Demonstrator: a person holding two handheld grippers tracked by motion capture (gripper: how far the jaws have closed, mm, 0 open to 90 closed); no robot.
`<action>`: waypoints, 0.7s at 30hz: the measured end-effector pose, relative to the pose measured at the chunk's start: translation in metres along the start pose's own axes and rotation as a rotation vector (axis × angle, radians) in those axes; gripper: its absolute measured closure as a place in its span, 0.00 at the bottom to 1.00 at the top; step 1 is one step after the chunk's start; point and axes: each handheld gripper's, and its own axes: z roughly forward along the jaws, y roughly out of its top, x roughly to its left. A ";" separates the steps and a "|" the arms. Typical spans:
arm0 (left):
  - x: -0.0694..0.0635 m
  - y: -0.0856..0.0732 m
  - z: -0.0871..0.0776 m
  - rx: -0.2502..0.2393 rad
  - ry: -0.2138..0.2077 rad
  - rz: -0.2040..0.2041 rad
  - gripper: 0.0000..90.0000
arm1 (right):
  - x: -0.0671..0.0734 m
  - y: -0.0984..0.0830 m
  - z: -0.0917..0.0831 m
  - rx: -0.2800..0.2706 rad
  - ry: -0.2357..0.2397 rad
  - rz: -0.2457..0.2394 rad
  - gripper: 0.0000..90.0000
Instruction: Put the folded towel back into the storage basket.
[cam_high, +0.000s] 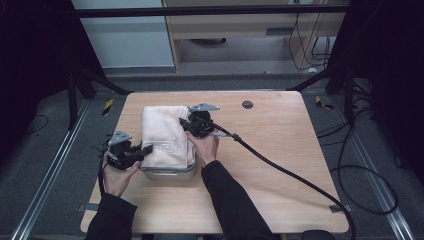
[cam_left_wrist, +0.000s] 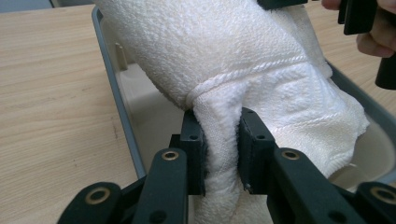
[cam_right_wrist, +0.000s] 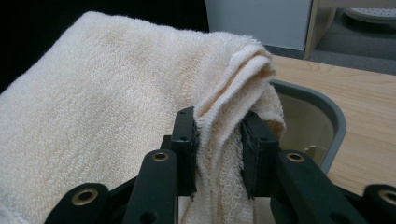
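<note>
A folded cream towel (cam_high: 162, 135) lies draped over a grey bin (cam_high: 170, 175) on the wooden table. My left gripper (cam_high: 146, 150) is shut on the towel's near left edge. In the left gripper view the towel (cam_left_wrist: 243, 60) is bunched between the pads (cam_left_wrist: 194, 149), above the bin's rim (cam_left_wrist: 112, 93). My right gripper (cam_high: 186, 125) is shut on the far right edge of the towel. In the right gripper view several folded layers of the towel (cam_right_wrist: 93, 102) are pinched between the black pads (cam_right_wrist: 254, 149), with the bin rim (cam_right_wrist: 327, 112) to the right.
The table (cam_high: 280, 150) has a small dark round hole cover (cam_high: 247, 104) near its far edge. The right gripper's cable (cam_high: 290, 175) trails across the table toward the right front corner. Dark frame bars and floor cables surround the table.
</note>
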 end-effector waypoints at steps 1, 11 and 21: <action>0.000 -0.001 0.002 0.005 0.001 -0.005 0.82 | 0.000 -0.002 0.002 0.005 -0.005 -0.005 0.78; -0.001 -0.005 0.017 0.047 0.023 0.010 0.82 | -0.005 -0.015 0.008 0.036 -0.034 -0.004 0.77; -0.004 -0.008 0.022 0.068 0.069 0.025 0.75 | -0.003 -0.019 0.006 0.050 -0.069 -0.037 0.76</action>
